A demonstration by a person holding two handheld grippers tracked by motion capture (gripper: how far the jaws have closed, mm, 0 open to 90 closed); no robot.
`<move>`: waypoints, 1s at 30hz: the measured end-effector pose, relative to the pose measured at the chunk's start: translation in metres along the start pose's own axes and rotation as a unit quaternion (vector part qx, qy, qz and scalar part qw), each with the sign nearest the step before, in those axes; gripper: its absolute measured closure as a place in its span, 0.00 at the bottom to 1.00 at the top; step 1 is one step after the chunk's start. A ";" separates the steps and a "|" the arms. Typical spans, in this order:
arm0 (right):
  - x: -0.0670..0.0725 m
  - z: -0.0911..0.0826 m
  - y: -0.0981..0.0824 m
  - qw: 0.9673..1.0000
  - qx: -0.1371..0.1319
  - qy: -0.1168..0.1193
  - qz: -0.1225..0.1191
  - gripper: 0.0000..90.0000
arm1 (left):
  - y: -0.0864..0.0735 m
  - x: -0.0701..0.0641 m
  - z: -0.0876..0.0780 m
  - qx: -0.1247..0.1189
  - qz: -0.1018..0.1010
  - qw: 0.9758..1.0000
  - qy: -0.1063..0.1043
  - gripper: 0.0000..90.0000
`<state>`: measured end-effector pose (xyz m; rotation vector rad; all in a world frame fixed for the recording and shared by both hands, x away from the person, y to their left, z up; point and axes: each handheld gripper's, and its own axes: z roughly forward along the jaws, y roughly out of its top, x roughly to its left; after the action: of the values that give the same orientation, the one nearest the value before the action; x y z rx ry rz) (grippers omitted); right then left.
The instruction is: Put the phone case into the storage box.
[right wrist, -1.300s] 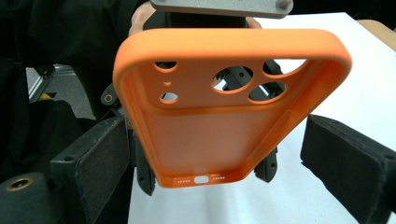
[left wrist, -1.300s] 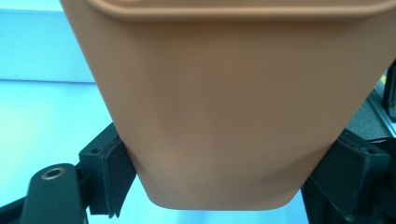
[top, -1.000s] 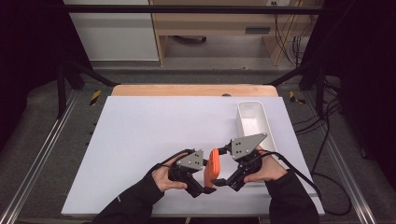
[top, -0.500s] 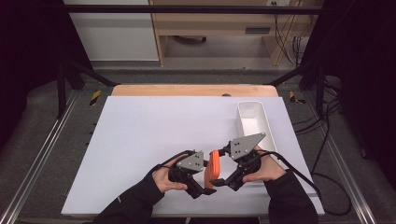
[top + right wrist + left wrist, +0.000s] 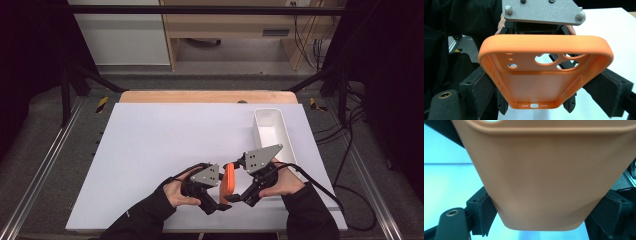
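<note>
An orange phone case point(image 5: 228, 181) hangs just above the white table top point(image 5: 160, 145) near its front edge, held between both grippers. My left gripper point(image 5: 221, 203) is shut across the case's width; in the left gripper view the smooth back of the case point(image 5: 549, 182) lies between its pads point(image 5: 485, 212). My right gripper point(image 5: 236, 196) grips the same case from the other side. In the right gripper view the case's hollow inside point(image 5: 541, 82) with camera holes faces me, and the pads point(image 5: 482, 92) press on both edges. The right jaws have just been closing on it, then eased slightly.
A long white tray point(image 5: 280, 125) stands on the right part of the table, just beyond my right hand. The table's front edge is close under both forearms. Black frame rails run along both sides.
</note>
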<state>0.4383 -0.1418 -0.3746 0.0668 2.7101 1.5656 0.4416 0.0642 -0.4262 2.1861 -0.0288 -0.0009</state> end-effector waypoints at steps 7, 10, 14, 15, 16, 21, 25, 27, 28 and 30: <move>0.000 -0.001 0.000 1.000 -0.002 0.000 0.002 0.17 | 0.000 0.000 0.000 -0.001 -0.001 1.000 0.001 0.17; 0.000 0.000 0.000 1.000 -0.003 0.001 0.001 0.17 | 0.000 -0.001 0.000 0.001 -0.002 1.000 -0.001 0.17; 0.000 0.002 -0.001 1.000 -0.002 0.004 0.002 0.15 | 0.000 -0.002 0.001 0.005 0.000 1.000 -0.004 0.17; 0.000 0.003 -0.001 1.000 -0.003 0.004 0.001 0.14 | 0.000 -0.002 0.001 0.006 0.001 1.000 -0.004 0.17; 0.000 0.003 -0.001 1.000 -0.003 0.005 0.001 0.14 | 0.000 -0.002 0.001 0.006 0.001 1.000 -0.004 0.17; 0.001 0.004 -0.001 1.000 -0.007 0.008 0.001 0.17 | 0.000 -0.001 0.001 0.006 -0.001 1.000 -0.005 0.17; 0.000 0.003 -0.001 1.000 -0.007 0.007 0.002 0.18 | 0.000 -0.001 0.001 0.004 -0.002 1.000 -0.004 0.17; 0.000 0.003 -0.001 1.000 -0.006 0.007 0.003 0.18 | 0.000 -0.001 0.001 0.004 -0.003 1.000 -0.005 0.17; 0.000 0.003 -0.001 1.000 -0.006 0.007 0.004 0.18 | 0.000 -0.001 0.001 0.004 -0.004 1.000 -0.006 0.17; 0.000 0.003 0.000 1.000 -0.006 0.008 0.006 0.18 | 0.000 -0.001 0.001 0.003 -0.006 1.000 -0.008 0.17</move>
<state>0.4383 -0.1394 -0.3765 0.0694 2.7173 1.5931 0.4402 0.0636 -0.4270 2.1929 -0.0248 -0.0238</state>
